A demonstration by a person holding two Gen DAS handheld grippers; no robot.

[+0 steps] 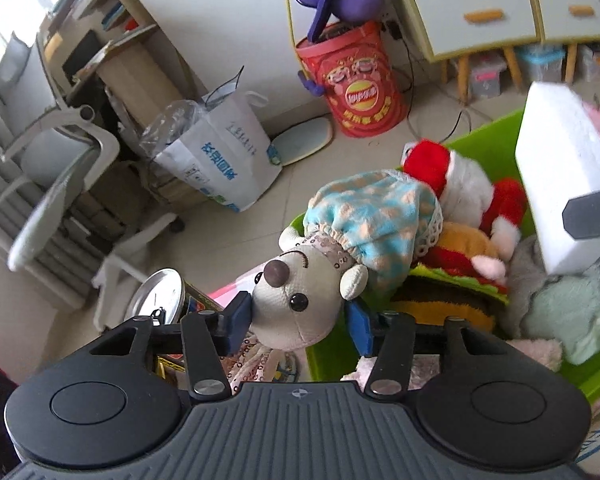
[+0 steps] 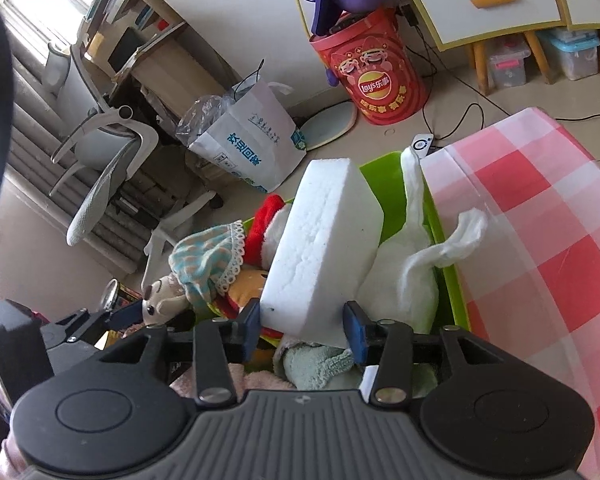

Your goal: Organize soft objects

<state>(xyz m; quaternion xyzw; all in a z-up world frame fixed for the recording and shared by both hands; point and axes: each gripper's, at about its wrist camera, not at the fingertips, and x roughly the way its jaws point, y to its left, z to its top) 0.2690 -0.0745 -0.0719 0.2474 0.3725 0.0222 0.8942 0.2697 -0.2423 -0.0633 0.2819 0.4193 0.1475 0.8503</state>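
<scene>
My left gripper [image 1: 298, 322] is shut on the head of a beige mouse plush [image 1: 292, 300] in a blue checked bonnet, held over the near edge of the green bin [image 1: 496, 140]. My right gripper [image 2: 302, 320] is shut on a white sponge block [image 2: 324, 240], held above the same green bin [image 2: 380, 168]. The bin holds a red and white Santa plush [image 1: 460, 184], a burger plush [image 1: 448, 296], a pale green cloth [image 1: 568, 316] and a white plush [image 2: 404, 276]. The mouse plush [image 2: 168, 292] and the left gripper [image 2: 112, 318] show at the left of the right wrist view.
A pink checked cloth [image 2: 540, 240] covers a surface right of the bin. A metal tin [image 1: 160, 296] stands left of the bin. On the floor behind are a white paper bag [image 1: 220, 152], a red Lay's barrel [image 1: 356, 84], an office chair [image 1: 60, 184] and a drawer cabinet [image 1: 484, 16].
</scene>
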